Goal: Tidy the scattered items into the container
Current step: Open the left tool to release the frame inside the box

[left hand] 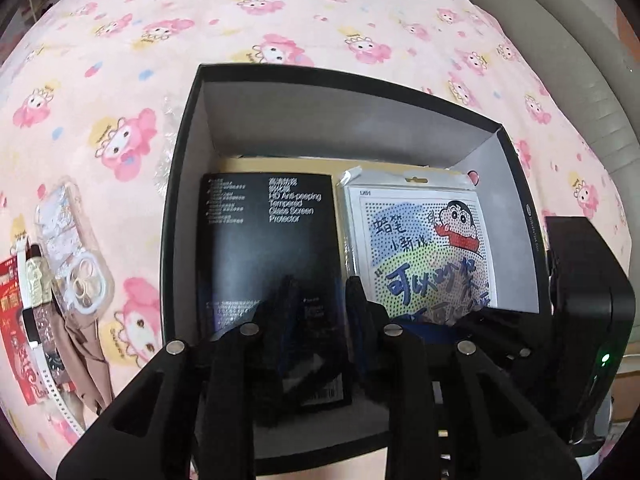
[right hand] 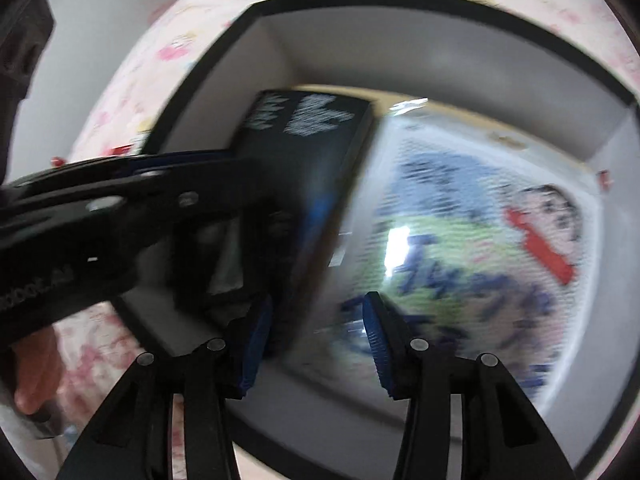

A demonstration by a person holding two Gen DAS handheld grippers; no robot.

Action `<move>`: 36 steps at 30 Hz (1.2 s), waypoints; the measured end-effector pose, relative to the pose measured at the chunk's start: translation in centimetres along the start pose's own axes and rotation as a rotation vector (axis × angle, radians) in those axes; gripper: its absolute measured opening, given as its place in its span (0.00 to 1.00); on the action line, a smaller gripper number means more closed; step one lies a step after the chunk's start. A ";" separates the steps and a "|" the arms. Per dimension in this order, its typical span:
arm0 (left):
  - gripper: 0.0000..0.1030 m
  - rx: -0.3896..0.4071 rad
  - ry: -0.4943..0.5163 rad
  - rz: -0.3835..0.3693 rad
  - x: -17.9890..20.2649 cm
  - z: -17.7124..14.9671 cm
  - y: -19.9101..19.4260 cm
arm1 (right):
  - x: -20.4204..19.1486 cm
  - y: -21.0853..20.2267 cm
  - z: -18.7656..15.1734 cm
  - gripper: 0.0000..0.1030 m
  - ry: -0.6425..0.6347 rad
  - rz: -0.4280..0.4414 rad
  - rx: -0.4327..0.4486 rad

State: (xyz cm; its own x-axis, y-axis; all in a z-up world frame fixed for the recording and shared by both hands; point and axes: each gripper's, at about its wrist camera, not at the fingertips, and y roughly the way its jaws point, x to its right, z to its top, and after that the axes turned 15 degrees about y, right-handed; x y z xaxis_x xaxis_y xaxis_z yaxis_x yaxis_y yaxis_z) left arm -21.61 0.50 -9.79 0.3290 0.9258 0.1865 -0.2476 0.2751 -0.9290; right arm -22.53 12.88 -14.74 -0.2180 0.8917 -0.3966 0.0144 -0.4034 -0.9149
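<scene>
Box (left hand: 188,184), black outside and grey within, sits near the middle of the pink patterned bedcover (left hand: 320,20) and already carries two flat things. A cartoon sticker pack (left hand: 424,240) lies toward its right wall, and a black screen-protector pack (left hand: 272,264) toward its left wall.

The left gripper (left hand: 320,292) hangs over that black pack with its jaws part open, and whether they pinch it I cannot tell. The right gripper (right hand: 316,340) stands released above the sticker pack, nothing between its blue pads (right hand: 376,344). I judge the black pack is being settled in place.

Next comes a reach to the bedcover's left edge, where a clear phone case (left hand: 76,248) and red packet (left hand: 12,320) wait. Only the left wrist view shows them; the right view is blurred.
</scene>
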 end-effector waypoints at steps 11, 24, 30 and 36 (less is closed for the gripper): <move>0.24 -0.045 0.019 -0.168 0.8 -1.0 1.6 | 4.6 -3.3 1.9 0.42 0.197 -0.088 0.173; 0.32 -0.176 -0.026 -0.143 1.0 -2.4 1.9 | 3.4 -2.3 0.0 0.42 0.157 -0.096 0.153; 0.44 0.003 -0.101 -0.029 -0.5 -1.2 -0.8 | 2.8 -2.7 -0.3 0.42 0.105 -0.212 0.215; 0.44 -0.080 -0.005 0.185 1.0 0.2 1.3 | 3.6 -2.1 -0.3 0.43 0.115 -0.271 0.209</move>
State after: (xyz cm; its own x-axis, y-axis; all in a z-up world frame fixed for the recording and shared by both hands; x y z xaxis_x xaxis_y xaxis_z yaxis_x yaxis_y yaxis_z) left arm -21.76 1.83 -10.73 0.2798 0.9600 0.0119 -0.2299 0.0790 -0.9700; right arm -23.03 17.06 -14.24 -0.0757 0.9844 -0.1587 -0.2311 -0.1722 -0.9576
